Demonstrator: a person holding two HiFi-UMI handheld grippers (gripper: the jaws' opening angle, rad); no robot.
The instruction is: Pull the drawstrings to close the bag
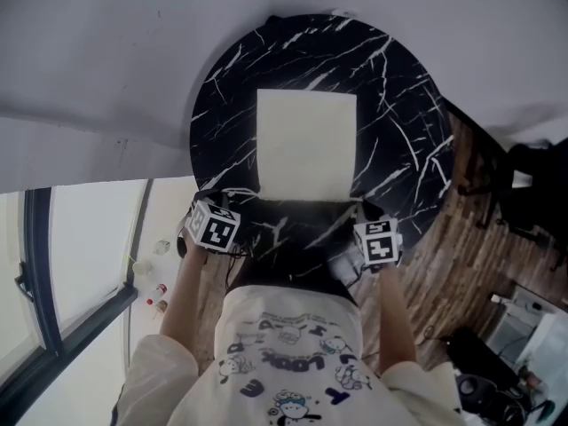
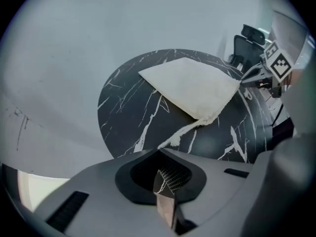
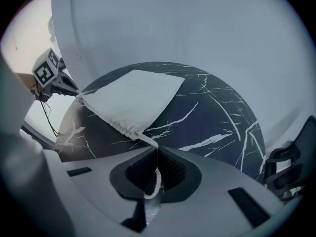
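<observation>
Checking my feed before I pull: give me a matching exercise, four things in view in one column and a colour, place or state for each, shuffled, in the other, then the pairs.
Things:
1 bag
2 table
3 right tongs
4 floor

Descriptions:
A black with white veins
B shut on the right drawstring
C brown wood planks
D cream, lying flat on the table

Pairs: 1-D; 2-A; 3-B; 4-C

Round black marble table [image 1: 404,122] against grey wall [image 1: 106,51], wood floor [image 1: 466,238].
</observation>
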